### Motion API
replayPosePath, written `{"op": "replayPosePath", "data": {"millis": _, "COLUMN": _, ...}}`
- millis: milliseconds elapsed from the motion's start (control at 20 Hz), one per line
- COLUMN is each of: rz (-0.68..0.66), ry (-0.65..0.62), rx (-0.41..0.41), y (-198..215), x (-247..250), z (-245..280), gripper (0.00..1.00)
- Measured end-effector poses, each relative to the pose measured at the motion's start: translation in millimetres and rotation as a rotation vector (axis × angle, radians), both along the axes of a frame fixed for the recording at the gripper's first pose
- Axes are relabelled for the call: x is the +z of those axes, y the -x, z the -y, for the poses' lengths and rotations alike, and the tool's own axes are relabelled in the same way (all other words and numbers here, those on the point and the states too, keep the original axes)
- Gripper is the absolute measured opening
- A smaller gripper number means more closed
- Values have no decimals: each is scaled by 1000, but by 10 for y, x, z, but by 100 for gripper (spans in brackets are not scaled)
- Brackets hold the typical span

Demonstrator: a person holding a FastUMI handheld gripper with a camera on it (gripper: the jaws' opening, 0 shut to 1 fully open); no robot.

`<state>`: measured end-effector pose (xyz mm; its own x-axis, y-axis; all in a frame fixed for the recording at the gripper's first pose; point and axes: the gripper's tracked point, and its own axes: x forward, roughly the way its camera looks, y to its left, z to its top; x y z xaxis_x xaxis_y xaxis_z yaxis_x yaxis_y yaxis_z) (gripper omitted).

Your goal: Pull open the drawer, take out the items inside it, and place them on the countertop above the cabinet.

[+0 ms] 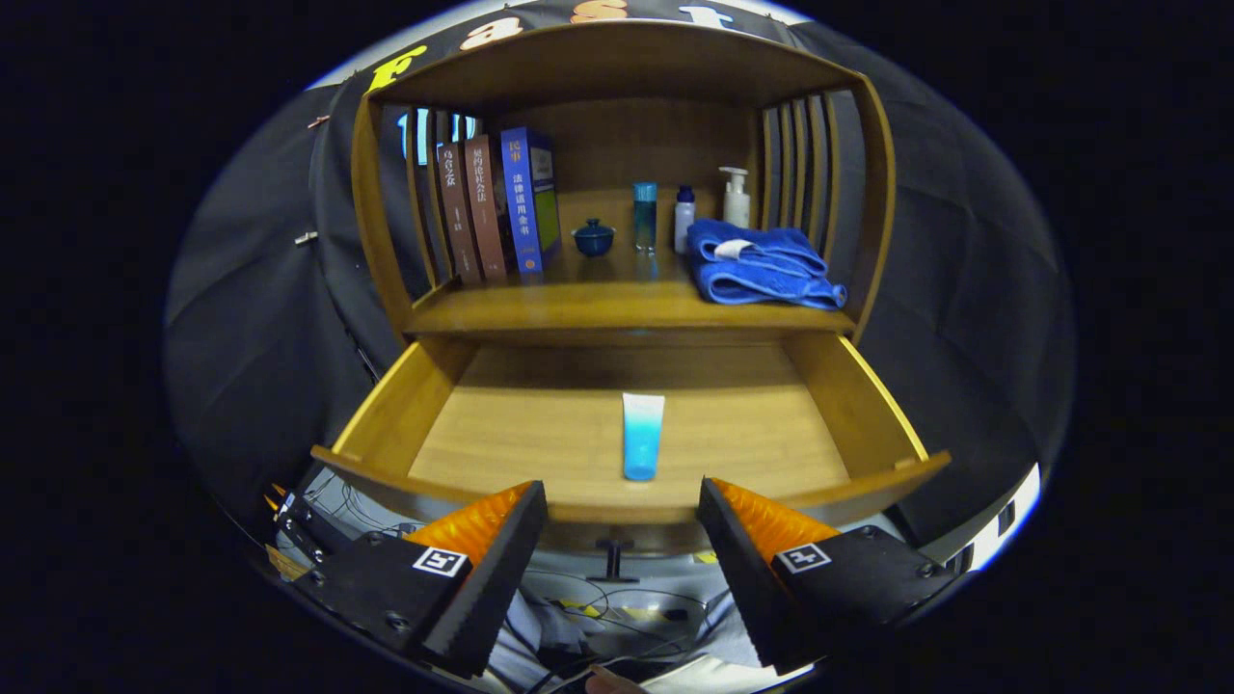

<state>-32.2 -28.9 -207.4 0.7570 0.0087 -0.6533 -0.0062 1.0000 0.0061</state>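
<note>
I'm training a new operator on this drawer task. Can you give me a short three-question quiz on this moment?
1. True or false: the drawer is already pulled open.
2. What lies in the drawer? A) a book B) a blue tube C) a towel
3. Fill in: the gripper's fingers stand ____, holding nothing.

Key:
1. True.
2. B, the blue tube, lying just beyond the fingers; the folded towel sits on the countertop above.
3. Open.
</note>
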Motion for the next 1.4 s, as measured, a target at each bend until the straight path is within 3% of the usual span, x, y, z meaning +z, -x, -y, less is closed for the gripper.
{"op": "replayPosePath", "data": {"millis": 200, "rz": -61, "ry": -33, "rx": -11, "y": -508, "x": -55, "z": 51, "gripper": 100}}
{"op": "replayPosePath", "data": {"millis": 500, "rz": -250, "ry": -15, "rx": -10, "y": -1007, "x": -668, "z": 86, "gripper": 100}}
{"op": "replayPosePath", "data": {"millis": 800, "rz": -575, "ry": -30, "rx": -45, "y": -915, "x": -1376, "z": 176, "gripper": 99}}
{"op": "replayPosePath", "data": {"millis": 1100, "rz": -656, "ry": 60, "rx": -41, "y": -826, "x": -1440, "z": 250, "gripper": 95}}
{"op": "replayPosePath", "data": {"millis": 1400, "rz": -635, "ry": 70, "rx": -9, "y": -865, "x": -1449, "z": 215, "gripper": 66}}
